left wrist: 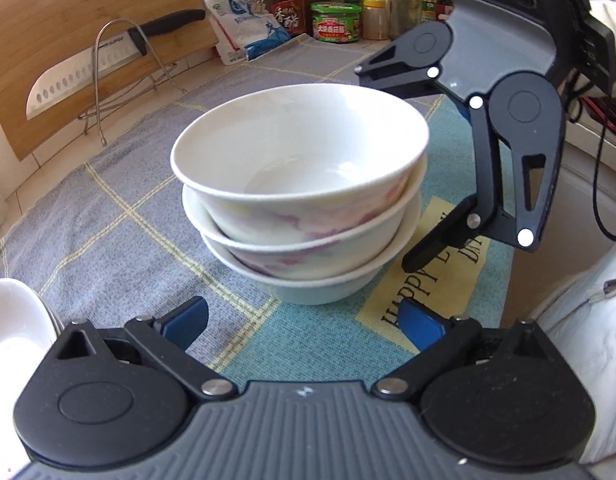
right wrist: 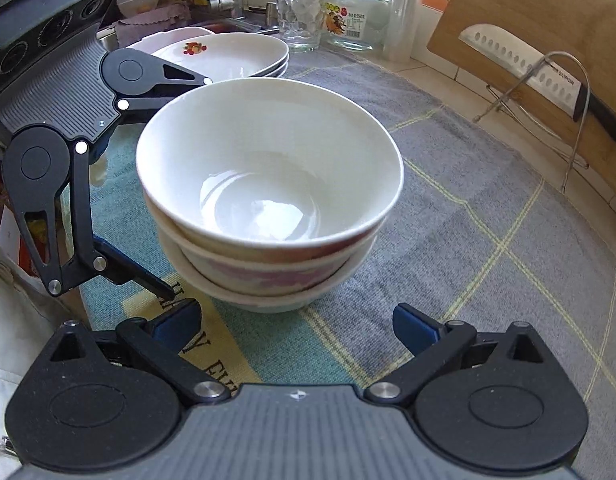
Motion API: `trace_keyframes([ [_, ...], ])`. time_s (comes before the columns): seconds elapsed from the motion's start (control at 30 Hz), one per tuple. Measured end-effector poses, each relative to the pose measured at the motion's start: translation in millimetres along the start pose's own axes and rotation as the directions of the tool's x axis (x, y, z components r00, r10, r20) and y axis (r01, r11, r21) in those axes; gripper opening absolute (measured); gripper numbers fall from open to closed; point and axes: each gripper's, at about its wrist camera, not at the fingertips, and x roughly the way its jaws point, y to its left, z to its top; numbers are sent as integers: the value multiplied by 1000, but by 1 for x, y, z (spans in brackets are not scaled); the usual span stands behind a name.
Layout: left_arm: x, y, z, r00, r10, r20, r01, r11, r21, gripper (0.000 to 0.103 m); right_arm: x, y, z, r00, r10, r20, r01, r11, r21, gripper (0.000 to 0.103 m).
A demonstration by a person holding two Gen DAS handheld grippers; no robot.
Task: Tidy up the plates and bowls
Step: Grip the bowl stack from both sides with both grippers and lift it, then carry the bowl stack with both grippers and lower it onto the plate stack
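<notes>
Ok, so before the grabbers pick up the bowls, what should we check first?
1. Bowl stack nested: three bowls, top one sits slightly askew. Ok, but watch it.
2. Left gripper open, blue fingers apart and short of the stack: ok.
3. Right gripper open, nothing held: ok.
4. Both grippers face the stack from different sides, neither touching it: ok.
5. Cloth mat under the stack lies flat: ok.
6. Plate stack behind the bowls, apart from them: ok. Whether there is room to set bowls beside it: cannot tell.
</notes>
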Motion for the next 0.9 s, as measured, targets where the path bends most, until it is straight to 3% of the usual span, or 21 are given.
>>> trace_keyframes([
  [0.27, -1, 20, 7, 997, -78, 24, 78, 997, 21, 91, 2, 0, 16, 999, 54, -9, -54, 993, -107, 97],
  [0.33, 0, 24, 7, 994, -105, 18, 104, 994, 41, 81, 1, 1, 17, 998, 64, -19, -66, 990, -121, 93],
  [0.4, 1, 27, 8, 990, -139, 14, 138, 990, 40, 78, -1, 1, 18, 997, 77, -28, -79, 988, -130, 90],
  [0.9, 4, 41, 13, 973, -229, 18, 226, 969, 101, 78, -4, 4, 24, 994, 92, -64, -99, 988, -116, 86],
])
